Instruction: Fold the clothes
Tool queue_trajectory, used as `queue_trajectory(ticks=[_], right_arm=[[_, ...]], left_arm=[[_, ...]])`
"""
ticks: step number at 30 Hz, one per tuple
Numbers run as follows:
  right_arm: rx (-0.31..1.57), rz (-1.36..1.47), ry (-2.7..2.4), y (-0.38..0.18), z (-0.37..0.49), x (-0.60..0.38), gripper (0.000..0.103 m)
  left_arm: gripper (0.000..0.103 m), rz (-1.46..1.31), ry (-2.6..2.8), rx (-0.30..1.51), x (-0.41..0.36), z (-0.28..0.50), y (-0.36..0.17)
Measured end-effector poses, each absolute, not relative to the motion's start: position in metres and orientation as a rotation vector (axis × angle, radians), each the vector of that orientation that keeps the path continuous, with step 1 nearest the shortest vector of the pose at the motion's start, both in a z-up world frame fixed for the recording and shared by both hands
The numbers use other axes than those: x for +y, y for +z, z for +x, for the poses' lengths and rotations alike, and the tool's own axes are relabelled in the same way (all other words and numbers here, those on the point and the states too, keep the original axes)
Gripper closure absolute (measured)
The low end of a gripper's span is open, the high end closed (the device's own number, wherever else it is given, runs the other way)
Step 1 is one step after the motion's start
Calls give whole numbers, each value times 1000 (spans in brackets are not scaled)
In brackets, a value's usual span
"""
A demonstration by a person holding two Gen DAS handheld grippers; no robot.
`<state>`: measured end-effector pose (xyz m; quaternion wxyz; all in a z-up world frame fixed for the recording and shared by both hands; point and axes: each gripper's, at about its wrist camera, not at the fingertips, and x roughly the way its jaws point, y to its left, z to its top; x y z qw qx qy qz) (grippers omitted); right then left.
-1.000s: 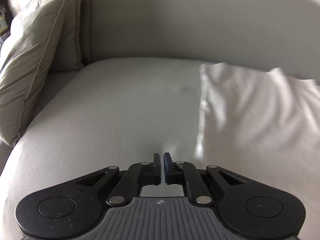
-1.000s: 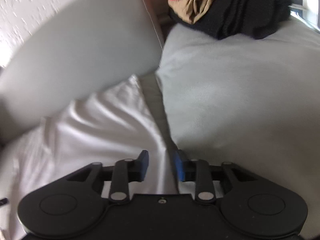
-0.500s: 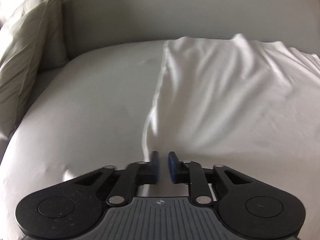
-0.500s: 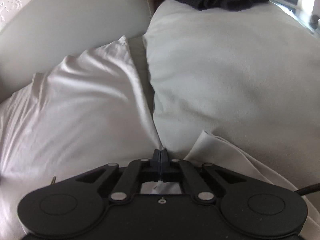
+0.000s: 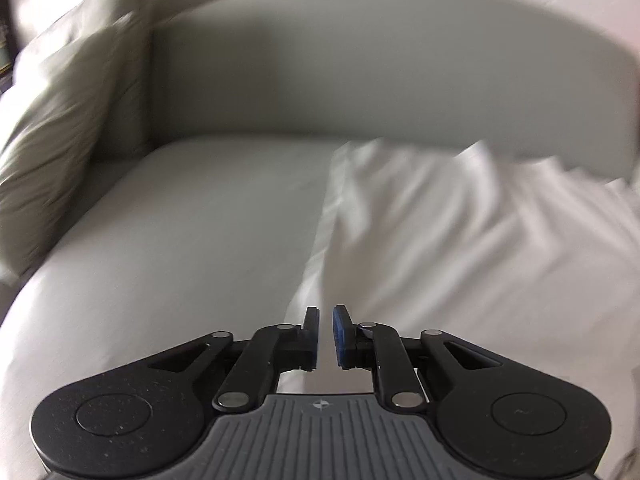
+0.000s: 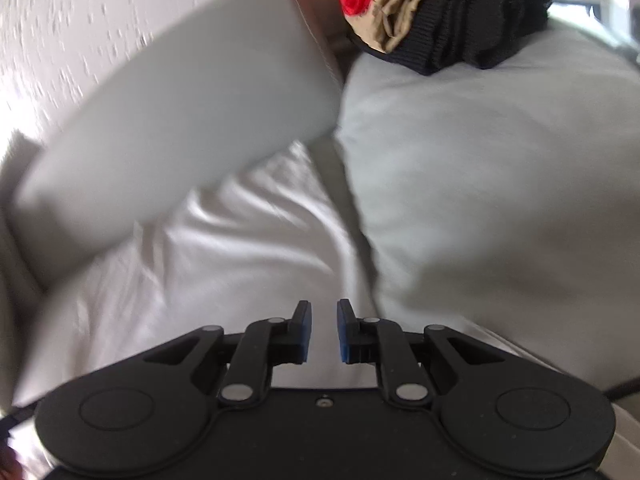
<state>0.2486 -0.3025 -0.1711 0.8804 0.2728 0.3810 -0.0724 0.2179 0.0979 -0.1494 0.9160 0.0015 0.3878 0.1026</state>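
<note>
Left gripper (image 5: 326,330) and right gripper (image 6: 322,330): both jaws slightly apart, nothing held. White garment (image 5: 460,248) lies wrinkled on sofa seat (image 5: 192,240), centre-right in left view, centre-left in right view.

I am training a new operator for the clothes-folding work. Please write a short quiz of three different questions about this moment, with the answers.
1. True or false: the left gripper clamps the wrinkled white cloth garment.
2. Which colour tops the pile of unfolded clothes on the pale grey seat cushion? A) red B) green C) blue
3. Fill in: the right gripper hangs over the white garment with its jaws ____.

Key: 1 false, its jaws stand apart with nothing between them; 2 A; 3 open.
</note>
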Motion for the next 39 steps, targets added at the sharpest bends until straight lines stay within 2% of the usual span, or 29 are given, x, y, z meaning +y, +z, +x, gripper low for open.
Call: queue_trajectory(ticks=[5,10,11,13,16,17,22,23,25,27,28,39], right_arm=[[758,659,-23,-177,296,-291,89],[840,648,108,-210,349,-264,89],[863,639,124,-218,357,-260,89],[835,624,111,-229,365,-265,103],[724,603,-47,-233,368,-290,103],[682,593,-133,-234,367,-302,103],[670,670,-232,-239,360,-341,103],[684,654,-228,-235,360,-340,100],[676,679,-199,-225,356,-338,80],[616,689,-182,-213,352,-337,71],[588,694,-175,-208,350,-337,70],[636,792,-158,-224,418,-362,71]], left_arm=[[88,30,3,749,42,261,-143],[86,50,-142,782,-8,296,-174],[84,56,-138,794,-8,303,-184],[84,69,-78,787,-5,310,-200],[84,6,79,746,27,317,-210],[89,-30,124,742,42,318,-210],[90,4,304,750,83,315,-208],[90,-18,310,758,92,313,-206],[89,-100,288,749,110,305,-194],[75,-129,300,704,121,300,-181],[62,-131,309,686,125,301,-176],[61,-254,169,803,165,378,-190]])
